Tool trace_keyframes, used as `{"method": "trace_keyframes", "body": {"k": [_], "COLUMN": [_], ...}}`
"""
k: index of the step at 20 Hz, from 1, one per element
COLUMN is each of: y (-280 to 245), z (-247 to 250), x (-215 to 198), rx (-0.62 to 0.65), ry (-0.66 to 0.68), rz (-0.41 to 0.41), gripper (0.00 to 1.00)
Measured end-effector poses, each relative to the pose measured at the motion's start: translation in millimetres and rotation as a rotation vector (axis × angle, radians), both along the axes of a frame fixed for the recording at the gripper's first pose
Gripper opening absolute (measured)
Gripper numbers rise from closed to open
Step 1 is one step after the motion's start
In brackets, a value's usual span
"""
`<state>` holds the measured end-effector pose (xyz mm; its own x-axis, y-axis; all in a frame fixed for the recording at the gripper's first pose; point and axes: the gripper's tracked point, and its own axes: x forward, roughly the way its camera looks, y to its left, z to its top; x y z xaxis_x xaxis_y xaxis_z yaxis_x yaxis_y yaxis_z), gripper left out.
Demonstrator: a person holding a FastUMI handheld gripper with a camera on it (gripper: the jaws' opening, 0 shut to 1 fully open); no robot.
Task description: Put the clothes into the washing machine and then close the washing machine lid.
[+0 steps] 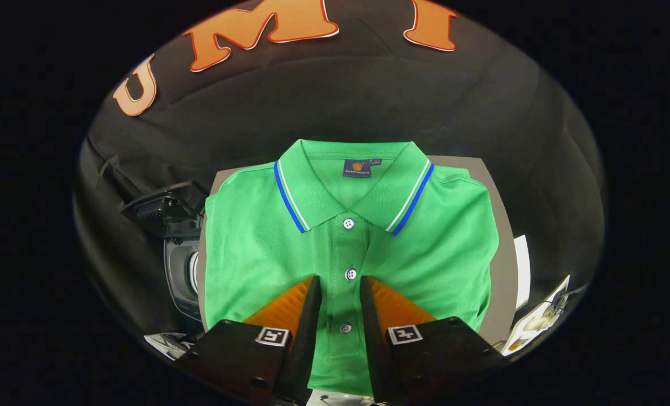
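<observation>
Between gripper [339,285] fingers | folded green polo shirt [349,248] | fingers apart

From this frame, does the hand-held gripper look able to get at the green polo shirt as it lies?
Probably yes. The hand-held gripper hangs over the folded green polo shirt, fingers apart on either side of its button placket, with nothing between them and the fabric. The shirt lies flat on a grey surface.

Green polo shirt [346,237], blue-and-white striped collar, white buttons; black tongs [339,290] with orange-faced fingers [281,307], parted above it.
</observation>
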<state>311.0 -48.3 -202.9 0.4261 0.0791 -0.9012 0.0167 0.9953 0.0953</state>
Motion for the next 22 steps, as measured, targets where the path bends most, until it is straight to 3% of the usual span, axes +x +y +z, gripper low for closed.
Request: {"method": "trace_keyframes", "body": {"k": [8, 10, 15, 16, 20, 21, 22], "y": [3.1, 0.3, 0.7, 1.0, 1.0, 1.2, 0.0], "z": [1.9, 5.1, 4.6, 1.2, 0.8, 2.3, 5.2], "x": [0.5, 1.0, 1.9, 2.5, 6.4, 2.2, 3.3], "rx": [0.02, 0.027, 0.017, 0.012, 0.027, 0.033, 0.038], "ry": [0.009, 0.003, 0.003, 0.008, -0.029, -0.025, -0.035], "rz": [-0.002, -0.004, -0.008, 0.003, -0.021, -0.018, -0.022], "gripper": [0.5, 0.27, 0.27, 0.16, 0.16, 0.08, 0.08]}}
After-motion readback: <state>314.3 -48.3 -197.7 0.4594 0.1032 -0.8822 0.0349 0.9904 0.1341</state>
